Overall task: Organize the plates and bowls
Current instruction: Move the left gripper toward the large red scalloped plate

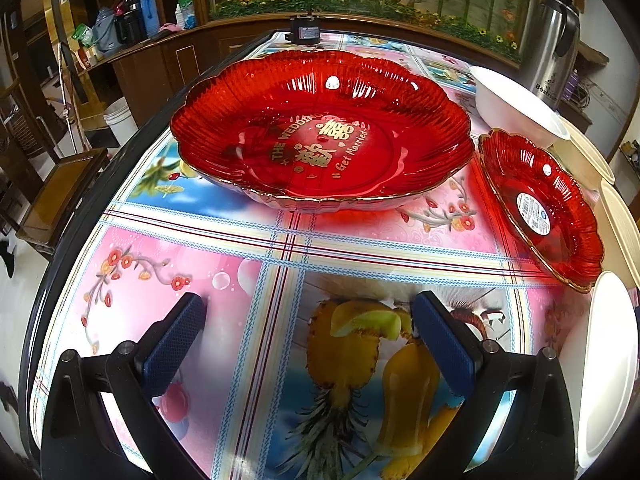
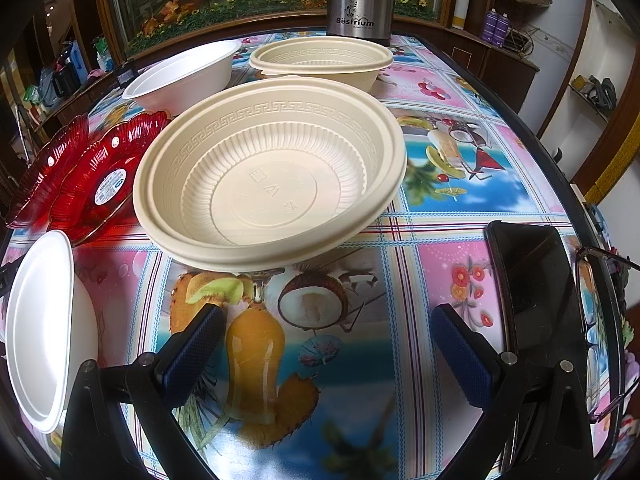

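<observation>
Red big plate (image 1: 324, 132) lies untouched beyond my left gripper (image 1: 308, 336), small plate (image 1: 540, 208) just right of it, cream bowl (image 2: 268, 172) further right facing my right gripper (image 2: 326, 344); both spread, empty: sorting unstarted, next a rim pinch.

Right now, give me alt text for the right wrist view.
A ribbed cream plastic bowl sits ahead of the open right claw on a fruit-print tablecloth, with red scalloped glass plates to its left.
</observation>
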Action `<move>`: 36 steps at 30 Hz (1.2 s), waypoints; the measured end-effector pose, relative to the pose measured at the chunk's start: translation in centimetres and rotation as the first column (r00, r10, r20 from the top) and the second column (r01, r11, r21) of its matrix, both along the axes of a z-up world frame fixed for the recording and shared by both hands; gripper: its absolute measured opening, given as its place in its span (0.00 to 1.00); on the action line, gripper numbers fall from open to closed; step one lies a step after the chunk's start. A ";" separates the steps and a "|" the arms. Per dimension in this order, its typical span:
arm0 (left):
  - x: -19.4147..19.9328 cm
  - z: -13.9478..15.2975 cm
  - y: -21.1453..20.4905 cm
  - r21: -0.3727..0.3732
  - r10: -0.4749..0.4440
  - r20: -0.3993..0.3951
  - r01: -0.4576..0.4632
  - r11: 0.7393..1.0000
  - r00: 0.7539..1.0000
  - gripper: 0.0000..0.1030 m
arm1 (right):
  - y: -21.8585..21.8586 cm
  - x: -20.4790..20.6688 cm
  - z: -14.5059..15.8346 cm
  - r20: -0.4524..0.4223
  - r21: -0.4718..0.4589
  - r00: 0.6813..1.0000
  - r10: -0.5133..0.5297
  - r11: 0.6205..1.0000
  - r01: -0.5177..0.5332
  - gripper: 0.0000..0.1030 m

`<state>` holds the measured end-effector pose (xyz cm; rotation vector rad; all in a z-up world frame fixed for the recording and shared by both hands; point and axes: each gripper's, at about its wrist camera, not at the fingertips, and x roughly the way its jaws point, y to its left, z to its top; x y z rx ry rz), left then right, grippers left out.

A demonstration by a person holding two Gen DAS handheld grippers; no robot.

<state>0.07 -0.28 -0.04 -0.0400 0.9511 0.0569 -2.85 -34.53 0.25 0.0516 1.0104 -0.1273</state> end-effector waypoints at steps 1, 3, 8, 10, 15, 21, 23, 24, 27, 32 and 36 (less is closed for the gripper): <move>-0.1 0.0 0.1 0.000 -0.011 -0.007 0.011 1.000 1.000 1.00 | 0.0 0.0 0.0 0.000 0.000 1.000 0.004 1.000 -0.004 1.00; -0.4 0.1 0.5 -0.003 -0.011 -0.019 0.011 1.000 1.000 1.00 | 0.0 -0.1 0.0 -0.017 0.001 0.998 0.063 0.998 -0.063 1.00; -1.3 0.7 1.1 -0.078 0.031 -0.005 -0.032 0.996 0.999 1.00 | 0.0 -2.0 1.0 -0.042 -0.009 0.987 0.157 0.988 -0.157 0.99; -2.4 1.4 0.9 -0.076 0.039 0.034 -0.036 0.996 0.999 1.00 | 0.3 -3.2 1.8 -0.012 -0.026 0.982 0.188 0.982 -0.189 0.99; -4.7 3.8 0.2 -0.036 0.017 0.147 -0.012 0.999 0.989 1.00 | 0.9 -5.5 5.6 0.121 -0.038 0.953 0.278 0.961 -0.276 0.99; -6.0 6.7 1.2 -0.059 0.033 0.225 -0.020 0.998 0.974 1.00 | 3.3 -6.1 10.6 0.282 -0.065 0.887 0.365 0.930 -0.362 0.99; -6.2 7.3 1.9 -0.072 0.045 0.242 -0.028 0.997 0.969 1.00 | 4.2 -6.1 11.7 0.330 -0.049 0.859 0.391 0.916 -0.398 1.00; -6.3 7.5 2.1 -0.077 0.045 0.240 -0.027 0.997 0.970 1.00 | 4.7 -6.0 12.2 0.348 -0.040 0.845 0.407 0.907 -0.420 1.00; -6.3 7.7 2.6 -0.084 0.044 0.236 -0.025 0.996 0.971 1.00 | 6.3 -5.3 12.9 0.368 -0.011 0.823 0.434 0.887 -0.462 0.99; -6.9 8.0 3.2 -0.092 0.051 0.243 -0.030 0.995 0.969 1.00 | 9.5 -4.2 13.6 0.395 0.050 0.786 0.476 0.843 -0.536 0.99; -7.4 8.1 3.2 -0.078 0.046 0.247 -0.028 0.997 0.968 1.00 | 11.8 -3.5 13.9 0.413 0.083 0.771 0.484 0.824 -0.561 0.99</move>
